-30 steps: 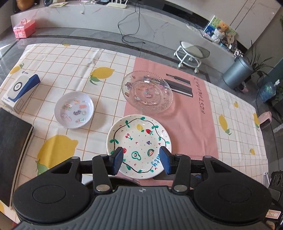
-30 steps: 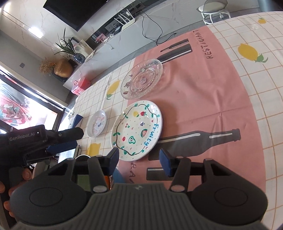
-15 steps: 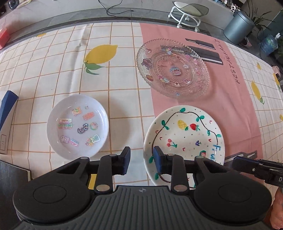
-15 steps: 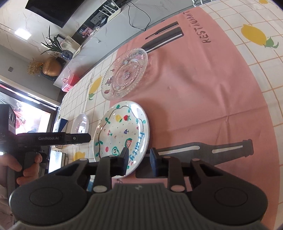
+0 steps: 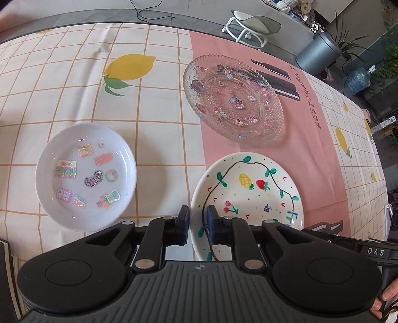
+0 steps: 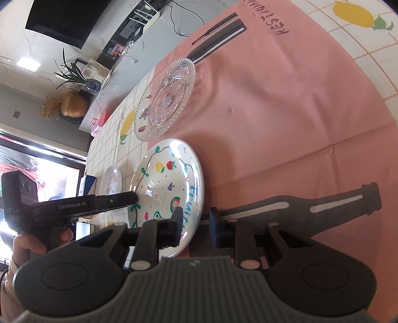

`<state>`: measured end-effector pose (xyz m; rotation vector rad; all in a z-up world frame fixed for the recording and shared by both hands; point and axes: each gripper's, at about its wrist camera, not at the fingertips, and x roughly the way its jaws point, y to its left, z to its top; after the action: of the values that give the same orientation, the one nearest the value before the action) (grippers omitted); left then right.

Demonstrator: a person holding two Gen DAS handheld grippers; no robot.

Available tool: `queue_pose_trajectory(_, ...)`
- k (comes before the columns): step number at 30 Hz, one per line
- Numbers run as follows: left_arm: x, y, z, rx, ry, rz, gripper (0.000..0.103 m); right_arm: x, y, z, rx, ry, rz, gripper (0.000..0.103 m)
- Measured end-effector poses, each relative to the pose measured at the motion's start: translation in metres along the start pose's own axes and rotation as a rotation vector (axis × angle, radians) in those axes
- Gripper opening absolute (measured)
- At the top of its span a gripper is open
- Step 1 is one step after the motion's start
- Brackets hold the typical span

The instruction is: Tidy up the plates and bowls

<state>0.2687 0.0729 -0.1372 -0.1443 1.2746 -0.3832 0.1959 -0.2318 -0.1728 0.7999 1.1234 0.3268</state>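
Wall TV (image 6: 67, 20), marble counter (image 6: 129, 62), bright window (image 6: 54, 179)

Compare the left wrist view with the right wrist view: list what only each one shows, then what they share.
Only the left wrist view: the stickers inside the small white bowl, a stool and a grey bin.
Only the right wrist view: a wall screen, a golden vase, and the left gripper from the side, at the painted plate's rim.
Both: the painted plate, the glass plate, and the lemon tablecloth.
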Motion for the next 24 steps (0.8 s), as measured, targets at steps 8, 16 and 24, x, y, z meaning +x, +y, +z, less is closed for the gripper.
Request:
queue_pose_trajectory(8, 0.001, -0.006, 0.000, -0.007, 0.002, 0.030, 0.017, 0.004, -0.010, -0.004, 0.101, -0.001, 0.029, 0.005)
queue_pose_trajectory(16, -0.007, -0.029, 0.004, 0.002, -0.010, 0.038, 0.016, -0.011, -0.011, -0.005, 0.109, -0.008, 0.010, 0.005)
queue_pose_trajectory(24, -0.010, -0.069, 0.004, 0.026, 0.010, 0.050, 0.016, -0.034, -0.025, -0.009, 0.136, -0.012, -0.011, 0.007)
